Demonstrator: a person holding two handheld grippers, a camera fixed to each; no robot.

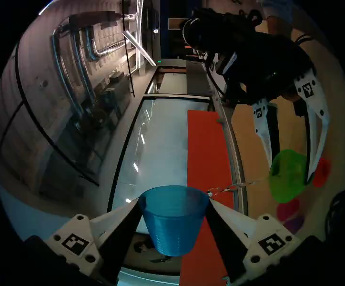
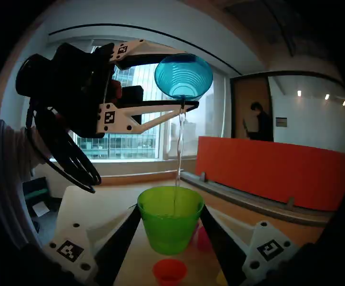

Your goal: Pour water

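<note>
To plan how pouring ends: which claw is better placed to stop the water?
Left. The left claw grips the tilted blue cup that feeds the water stream; the right claw just holds the upright green cup underneath.

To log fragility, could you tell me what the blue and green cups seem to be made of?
The blue cup looks like translucent plastic: light glows through its finely ribbed wall. The green cup looks likewise translucent plastic, smooth and faintly glossy, light glowing through it. Tinted glass seems unlikely but possible.
</note>
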